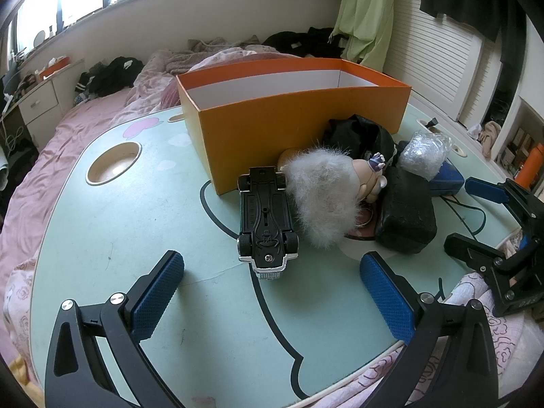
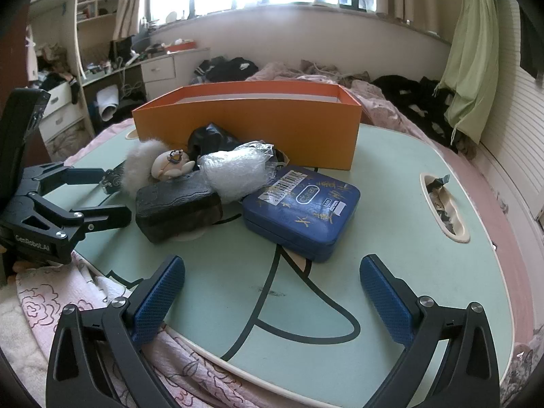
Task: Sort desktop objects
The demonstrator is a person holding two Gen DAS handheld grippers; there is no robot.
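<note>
The fingers of the left gripper stand wide apart with nothing between them, above bare table just short of the toy car; those of the right gripper stand just as wide and also hold nothing, over the table's near edge in front of the blue tin. The pale green table rests on a pink bed. At its far side stands the orange box, open at the top, with its white inside walls showing. In front of the box lies a cluster of things: a black bag against the box wall, a blue tin with gold writing and a barcode label, a dark block just left of the tin, a clear crinkled wrapper lying partly on the tin and block, a doll with fluffy white hair, and a black toy car lying upside down, touching the doll's hair and close to the box corner.
</note>
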